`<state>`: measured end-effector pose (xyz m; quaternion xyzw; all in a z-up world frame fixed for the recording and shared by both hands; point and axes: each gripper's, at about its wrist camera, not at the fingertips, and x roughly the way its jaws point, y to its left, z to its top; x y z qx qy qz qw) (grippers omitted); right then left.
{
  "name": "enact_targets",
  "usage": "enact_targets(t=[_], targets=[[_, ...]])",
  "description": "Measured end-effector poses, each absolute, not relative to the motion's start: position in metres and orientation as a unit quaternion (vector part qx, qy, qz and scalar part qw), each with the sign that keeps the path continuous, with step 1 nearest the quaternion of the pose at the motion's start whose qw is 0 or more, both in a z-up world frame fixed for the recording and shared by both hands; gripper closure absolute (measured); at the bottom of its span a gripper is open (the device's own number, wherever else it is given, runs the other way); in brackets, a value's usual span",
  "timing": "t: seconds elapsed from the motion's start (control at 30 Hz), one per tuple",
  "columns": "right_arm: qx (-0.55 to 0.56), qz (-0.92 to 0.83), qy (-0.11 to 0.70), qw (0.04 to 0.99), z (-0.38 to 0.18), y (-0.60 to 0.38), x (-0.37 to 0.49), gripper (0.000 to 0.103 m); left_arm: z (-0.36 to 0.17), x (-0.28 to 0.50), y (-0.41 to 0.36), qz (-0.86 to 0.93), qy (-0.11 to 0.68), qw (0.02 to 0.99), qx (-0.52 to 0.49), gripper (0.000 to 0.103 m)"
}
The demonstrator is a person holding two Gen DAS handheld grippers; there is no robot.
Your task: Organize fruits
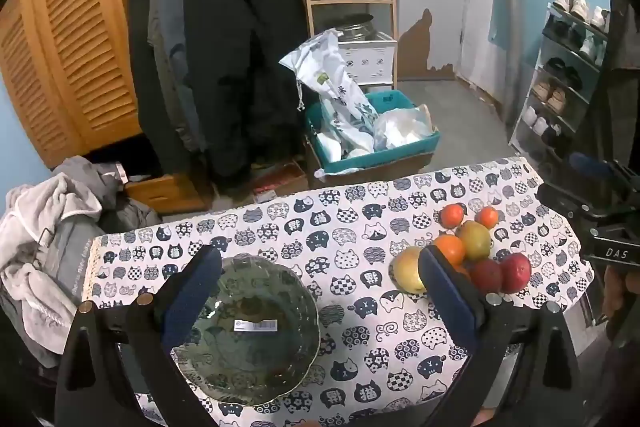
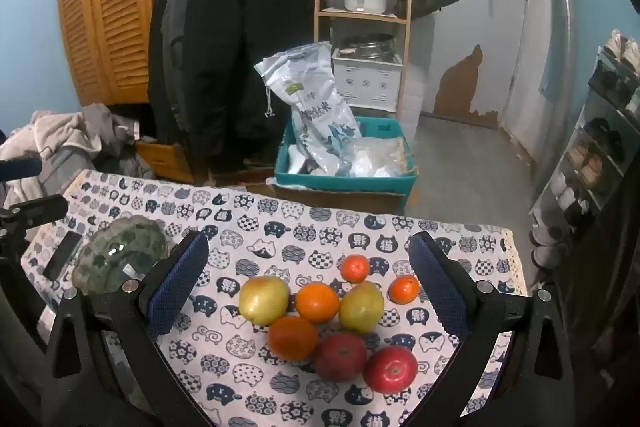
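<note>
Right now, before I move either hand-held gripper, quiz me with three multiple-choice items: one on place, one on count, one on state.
1. Where do the fruits lie?
A. in the glass bowl
B. on the cat-print cloth
C. in the teal crate

2. How many red apples?
A. two
B. three
C. none

3. The right hand-held gripper is:
A. shut on an orange
B. shut on nothing
C. open

Key: 1 B, the fruits sit clustered on the cloth, the bowl empty. 2 A, one red apple beside another. 3 C, its fingers stand wide apart, holding nothing.

Cat-print tablecloth (image 2: 280, 227) on table, glass bowl (image 1: 248, 331), fruit pile (image 2: 332, 319)
</note>
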<state>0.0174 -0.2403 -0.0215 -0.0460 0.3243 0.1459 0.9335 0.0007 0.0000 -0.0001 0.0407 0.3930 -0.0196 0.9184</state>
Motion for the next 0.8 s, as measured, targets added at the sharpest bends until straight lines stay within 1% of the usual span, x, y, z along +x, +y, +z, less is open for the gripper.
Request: enact_targets(t=[0.27,0.8], targets=[[-0.044,0.147,0.323,0.934,-0.0215,-0.2419,0.017,0.005,-0.0005,-0.0005,-0.0042,-0.021,0.382,0.923,0.048,0.003],[-0.045,0.146,0.325,0.933,-0.0225,-0.242,0.0168,0.005,-0.0017,0.0015,-0.0036,-0.032,0.388,0.92,0.04,0.003]])
